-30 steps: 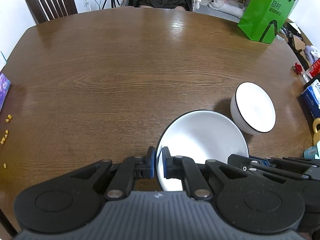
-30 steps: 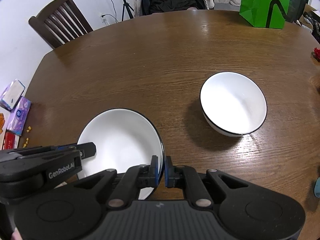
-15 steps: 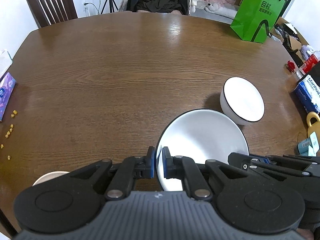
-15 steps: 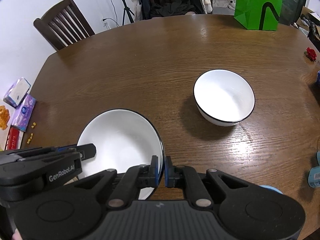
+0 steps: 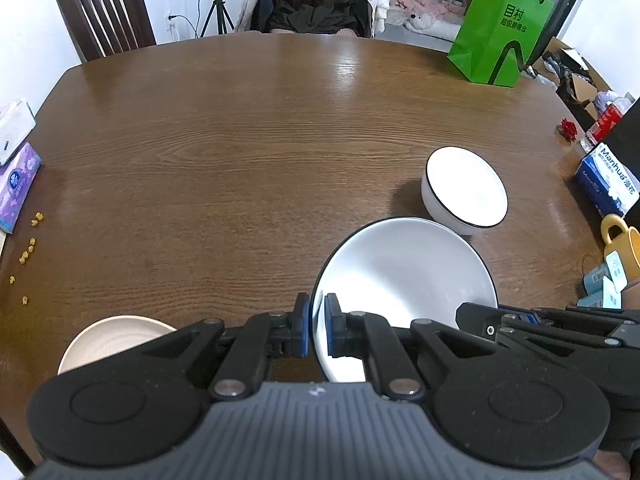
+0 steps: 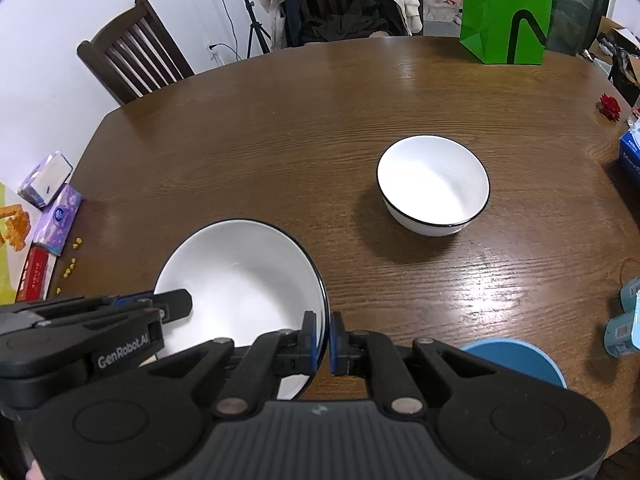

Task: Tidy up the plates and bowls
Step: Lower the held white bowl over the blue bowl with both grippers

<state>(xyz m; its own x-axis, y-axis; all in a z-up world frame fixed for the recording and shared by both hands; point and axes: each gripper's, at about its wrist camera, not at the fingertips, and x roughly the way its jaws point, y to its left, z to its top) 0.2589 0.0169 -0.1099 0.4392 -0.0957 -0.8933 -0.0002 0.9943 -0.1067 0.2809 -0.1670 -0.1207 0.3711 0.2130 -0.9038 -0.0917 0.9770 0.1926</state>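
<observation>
Two grippers pinch one wide bowl [image 6: 240, 280] by opposite rim edges: left gripper [image 5: 318, 330] clamps left rim, right gripper [image 6: 325, 342] clamps right rim. Bowl appears lifted above counter [image 5: 240, 160], near deep bowl [image 6: 434, 184]. Likely glazed ceramic: stiff, slippery, breakable, fairly heavy. Rim is best hold. Beige plate [image 5: 108, 340] at near edge.
</observation>
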